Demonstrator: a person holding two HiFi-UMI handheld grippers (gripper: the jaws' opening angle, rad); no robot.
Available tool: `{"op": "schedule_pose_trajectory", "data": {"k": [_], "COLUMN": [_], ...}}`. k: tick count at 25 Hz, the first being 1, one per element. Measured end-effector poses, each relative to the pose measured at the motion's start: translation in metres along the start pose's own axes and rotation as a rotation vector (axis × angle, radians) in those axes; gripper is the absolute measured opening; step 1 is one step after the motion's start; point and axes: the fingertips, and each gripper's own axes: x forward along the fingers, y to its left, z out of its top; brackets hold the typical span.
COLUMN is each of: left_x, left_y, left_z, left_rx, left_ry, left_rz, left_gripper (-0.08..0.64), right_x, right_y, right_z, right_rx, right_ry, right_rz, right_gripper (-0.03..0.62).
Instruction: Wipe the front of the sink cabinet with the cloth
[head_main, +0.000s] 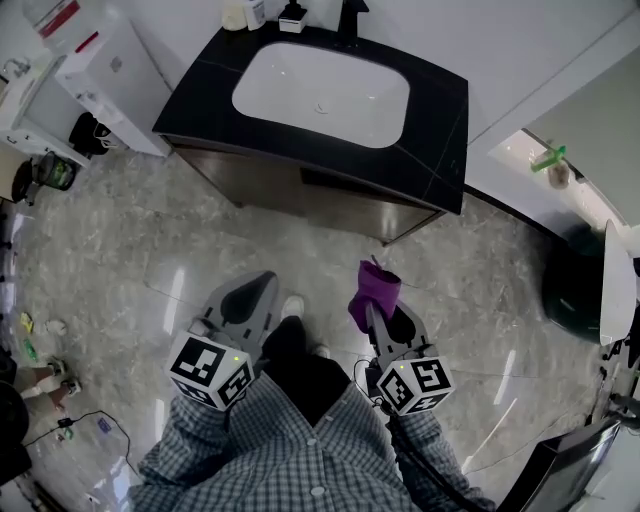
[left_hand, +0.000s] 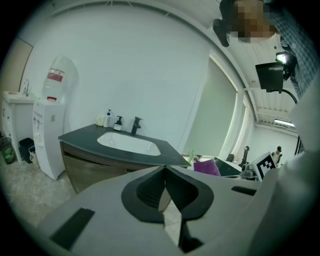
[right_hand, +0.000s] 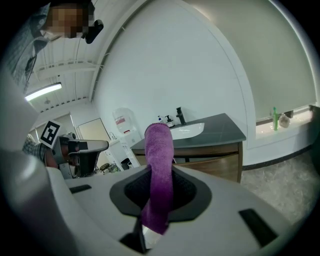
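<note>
Cloth (right_hand: 159, 150) is pinched in the right gripper (right_hand: 160, 190); left gripper (left_hand: 165, 175) closed, empty. Cabinet (right_hand: 210, 162) stands ahead: bring cloth flat against it, sweep evenly.

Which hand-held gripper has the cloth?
The right hand-held gripper: its jaws are clamped on the purple cloth, which sticks up past them. The left hand-held gripper is shut on nothing.

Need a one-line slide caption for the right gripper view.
Right gripper clamps a purple cloth, facing the sink cabinet ahead, not yet touching it.
</note>
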Motion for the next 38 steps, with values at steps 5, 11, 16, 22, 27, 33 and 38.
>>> {"op": "schedule_pose_trajectory", "data": {"k": [5, 11, 16, 22, 27, 33, 38], "left_x": [0.028, 0.047, 0.061, 0.086, 0.1, 0.103, 0.106], "left_y": [0.048, 0.077, 0.094, 0.114, 0.119, 0.123, 0.127], "left_z": [0.01, -0.003, -0.031, -0.069, -0.098, -0.122, -0.122], "left_rx": [-0.041, -0.064, -0.027, -0.057, -0.096, -0.105, -0.106], "left_ry": [0.008, 0.062, 0.122, 0.146, 0.158, 0.194, 0.182], "left_rz": [-0.005, -0.051, -0.052, -0.038, -0.027, -0.014, 0.011], "left_gripper": [0.011, 0.011, 0.011, 0.011, 0.011, 0.011, 0.011], "right_x": [0.063, 0.128, 0.178, 0.244, 0.288, 0.325, 0.343], "right_y": [-0.004, 0.003, 0.011, 0.009, 0.003, -0.003, -0.018], "right_z": [0.015, 0.008, -0.018, -0.052, -0.072, -0.069, -0.057], "right_rx": [-0.022, -0.04, -0.091, -0.038, -0.074, -0.024, 0.001], "right_ry": [0.014, 0.04, 0.09, 0.097, 0.108, 0.07, 0.036], "right_rz": [-0.013, 0.009, 0.065, 0.131, 0.132, 0.131, 0.111], "right_gripper": [0.077, 0.077, 0.077, 0.077, 0.077, 0.077, 0.077]}}
